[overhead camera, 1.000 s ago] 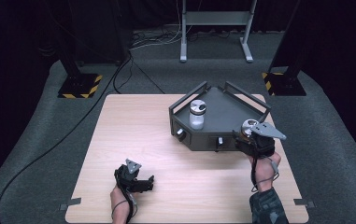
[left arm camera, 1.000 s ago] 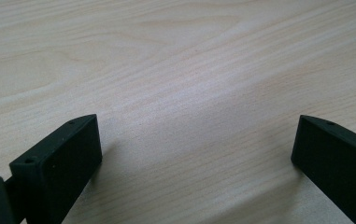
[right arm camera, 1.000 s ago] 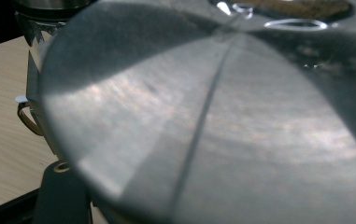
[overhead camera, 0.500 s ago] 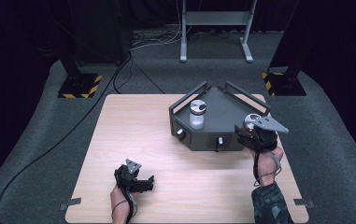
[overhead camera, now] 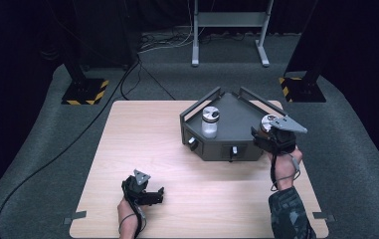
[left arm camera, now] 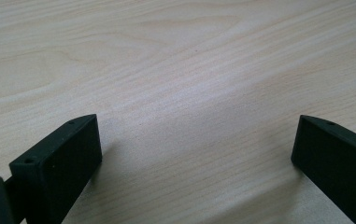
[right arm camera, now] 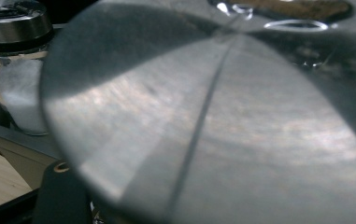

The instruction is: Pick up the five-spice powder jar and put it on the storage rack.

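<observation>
A dark grey three-cornered box (overhead camera: 236,112) stands on the right half of the wooden table (overhead camera: 142,139). On its railed top stands a glass jar (overhead camera: 210,122) with a metal lid, which my right gripper view catches at its upper left (right arm camera: 17,70). My right gripper (overhead camera: 263,132) hovers at the box's right corner, shut on a second metal-lidded jar (overhead camera: 267,122). That jar's lid (right arm camera: 222,126) looms close in the right gripper view and hides the glass below. My left gripper (overhead camera: 158,195) lies low at the table's front, open, with bare wood between its fingers (left arm camera: 59,163).
The box's front face carries a round knob (overhead camera: 192,142) and a small switch (overhead camera: 234,150). Beyond the table are a metal stand (overhead camera: 229,30), two posts with striped bases (overhead camera: 83,90), and a cable (overhead camera: 52,159) trailing over the floor on the left.
My right gripper has risen slightly and shifted toward the far side with the jar in it. The left gripper has stayed where it was.
</observation>
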### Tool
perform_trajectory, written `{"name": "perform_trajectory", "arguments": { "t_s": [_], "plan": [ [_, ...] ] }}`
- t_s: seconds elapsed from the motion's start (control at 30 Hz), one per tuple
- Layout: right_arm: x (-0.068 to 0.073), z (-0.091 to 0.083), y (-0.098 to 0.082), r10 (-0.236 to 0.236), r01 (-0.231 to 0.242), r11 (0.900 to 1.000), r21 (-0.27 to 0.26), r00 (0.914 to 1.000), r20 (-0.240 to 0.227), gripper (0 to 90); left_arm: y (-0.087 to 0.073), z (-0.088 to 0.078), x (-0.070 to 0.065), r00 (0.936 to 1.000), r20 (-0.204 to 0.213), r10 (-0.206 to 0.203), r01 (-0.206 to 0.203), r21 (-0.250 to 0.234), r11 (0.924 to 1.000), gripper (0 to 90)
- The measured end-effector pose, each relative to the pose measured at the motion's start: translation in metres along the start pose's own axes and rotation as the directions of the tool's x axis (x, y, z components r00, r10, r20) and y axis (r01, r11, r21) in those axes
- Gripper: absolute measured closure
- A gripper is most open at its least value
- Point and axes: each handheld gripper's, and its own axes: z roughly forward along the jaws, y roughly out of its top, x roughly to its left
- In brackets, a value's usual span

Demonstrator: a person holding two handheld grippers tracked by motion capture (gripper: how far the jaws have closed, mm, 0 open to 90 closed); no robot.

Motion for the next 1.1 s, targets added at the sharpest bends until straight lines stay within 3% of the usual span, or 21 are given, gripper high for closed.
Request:
{"name": "perform_trajectory", "arguments": {
  "t_s": [0.57,0.83,1.1],
  "plan": [
    [-0.013,0.022,0.019,-0.014,0.014,0.999,0.036,0.9999,0.005,29.7,0.0,0.0,0.0,1.0,0.0,0.0,0.0,0.0,1.0,1.3],
    [-0.011,0.038,0.027,-0.03,0.03,0.998,0.062,0.9995,0.005,29.7,0.0,0.0,0.0,1.0,0.0,0.0,0.0,0.0,1.0,1.3],
    [-0.015,0.051,0.027,-0.02,0.02,0.996,0.088,0.9998,0.001,29.7,0.0,0.0,0.0,1.0,0.0,-0.001,0.001,0.0,1.0,1.4]
  ]
}}
